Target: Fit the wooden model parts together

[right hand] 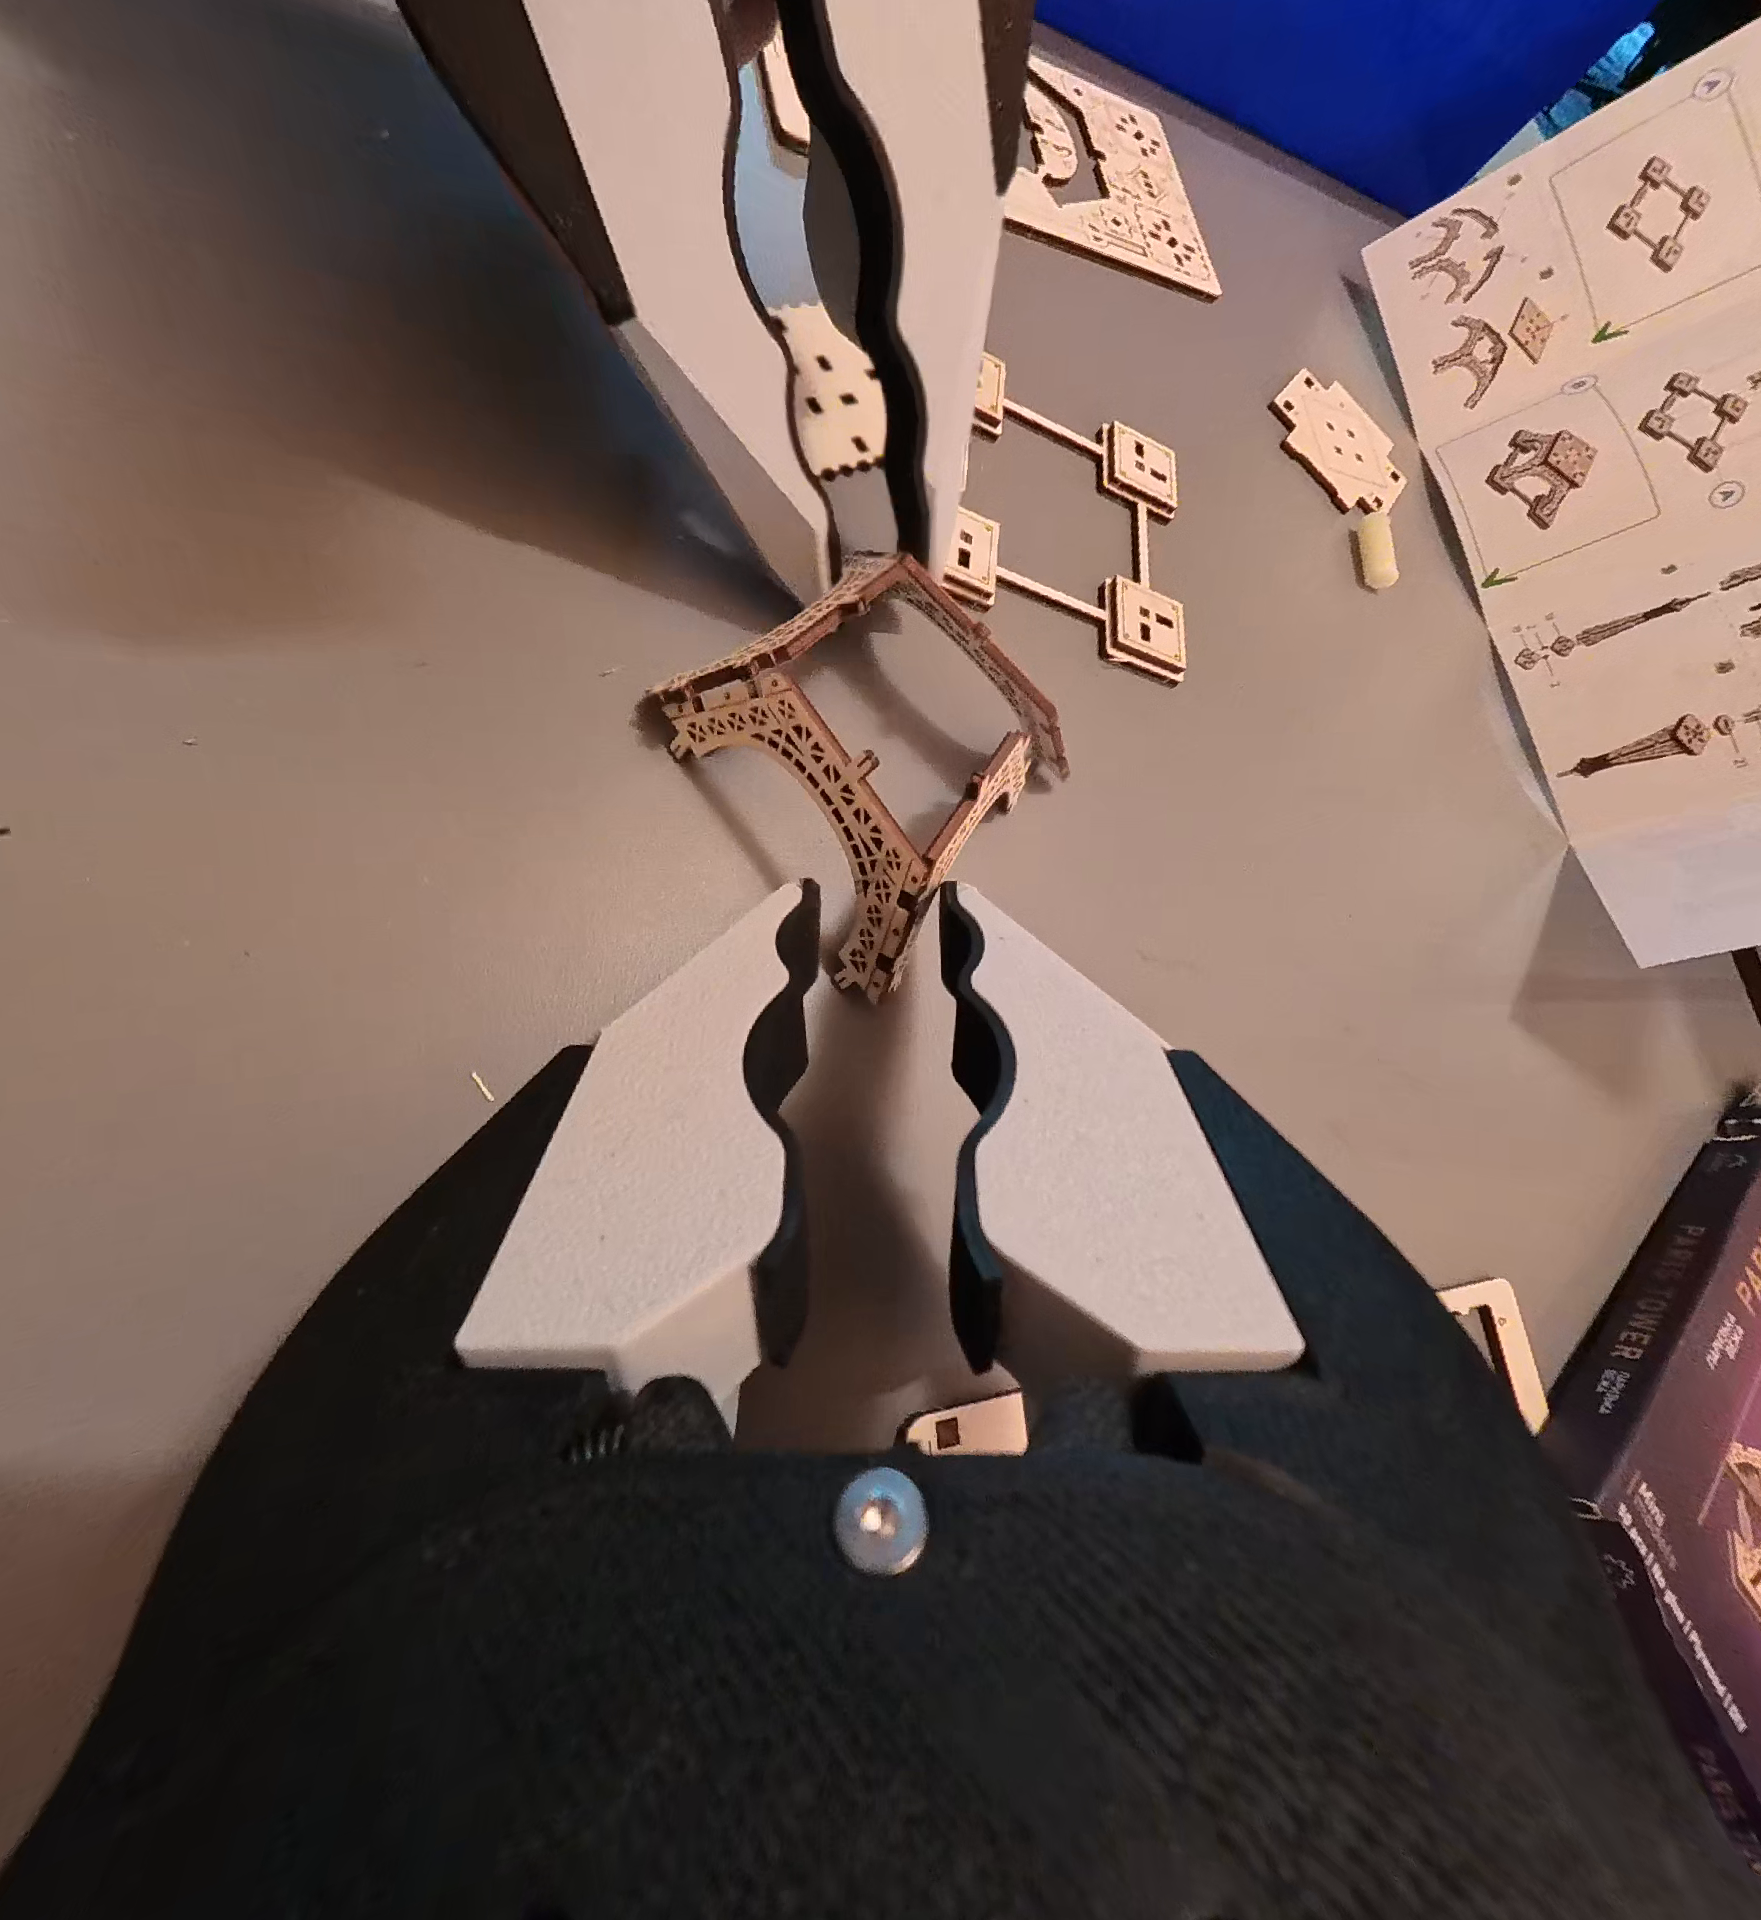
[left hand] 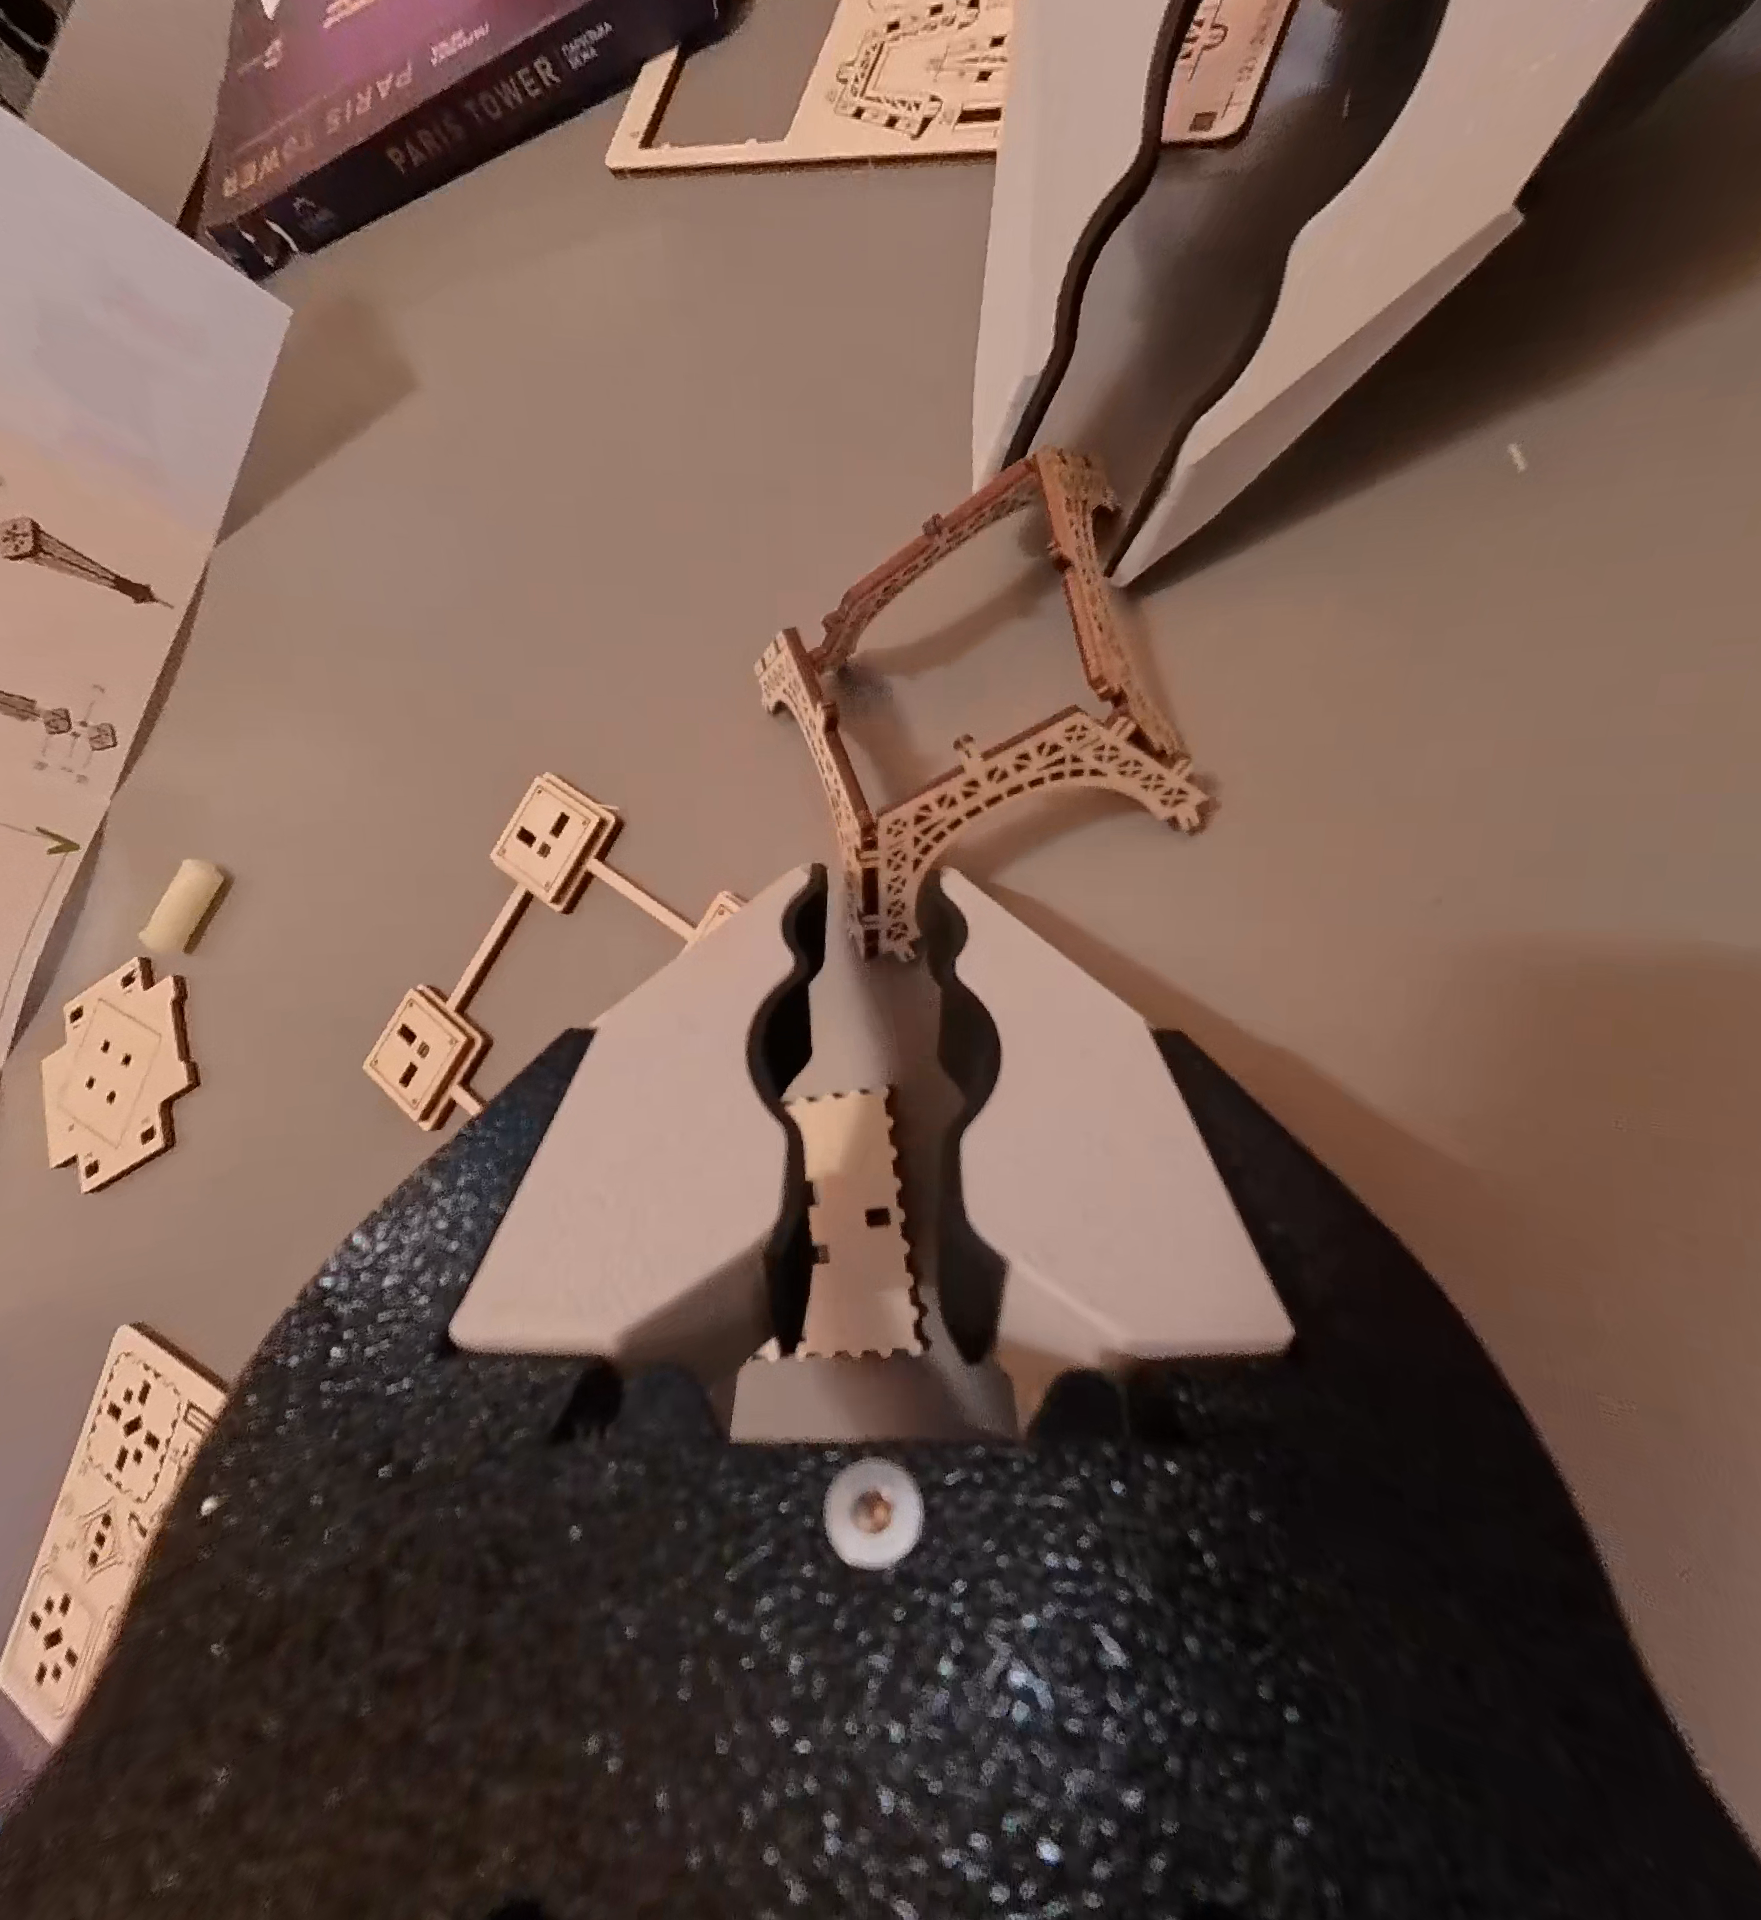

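lattice arch frame (left hand: pixel 980 717) of four wooden tower legs lies on the grey table (left hand: pixel 543 520) between both tools; left gripper (left hand: pixel 881 904) is clenched on a flat notched wooden plate (left hand: pixel 855 1236), its tips at one frame corner; right gripper (right hand: pixel 881 914) stands released, fingers straddling the opposite leg; square-pad base frame (right hand: pixel 1084 540) rests nearby.

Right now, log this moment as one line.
left gripper: shut on flat notched wooden panel | right gripper: open around leg of lattice wooden arch frame | grey table
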### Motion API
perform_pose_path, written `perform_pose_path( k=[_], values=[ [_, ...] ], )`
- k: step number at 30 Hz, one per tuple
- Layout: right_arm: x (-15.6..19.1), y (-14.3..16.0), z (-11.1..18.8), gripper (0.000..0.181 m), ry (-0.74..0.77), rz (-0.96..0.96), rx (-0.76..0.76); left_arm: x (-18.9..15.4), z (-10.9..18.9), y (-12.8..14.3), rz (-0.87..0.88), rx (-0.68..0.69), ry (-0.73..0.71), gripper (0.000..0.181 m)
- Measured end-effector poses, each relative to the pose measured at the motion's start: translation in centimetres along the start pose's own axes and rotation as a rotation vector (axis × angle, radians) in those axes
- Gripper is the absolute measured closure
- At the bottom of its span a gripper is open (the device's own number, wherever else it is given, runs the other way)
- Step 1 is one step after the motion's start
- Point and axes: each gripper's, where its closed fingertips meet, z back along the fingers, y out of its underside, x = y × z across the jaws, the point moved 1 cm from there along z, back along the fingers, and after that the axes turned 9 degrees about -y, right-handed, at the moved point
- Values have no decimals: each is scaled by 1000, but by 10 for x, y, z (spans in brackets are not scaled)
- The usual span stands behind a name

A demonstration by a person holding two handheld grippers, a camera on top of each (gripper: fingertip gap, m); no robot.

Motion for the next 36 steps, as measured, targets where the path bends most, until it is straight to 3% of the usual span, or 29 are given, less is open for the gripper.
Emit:
perform_pose_path(
  k=[7, 14, 25, 36],
  values=[
    [-1, 0, 0, 158, 6, 5, -3, 4, -2, 1, -2, 15, -30, 165],
    [-8, 1, 2, 143, 33, -25, -14, 8, 6, 1, 34, -9, -18, 158],
    [-18, 12, 14, 112, 54, -99, -24, 11, 20, -26, 7, -135, 189, 167],
    [-20, 3, 5, 113, 71, -89, -25, 0, -12, -54, -426, -119, 379, 160]
  ],
)
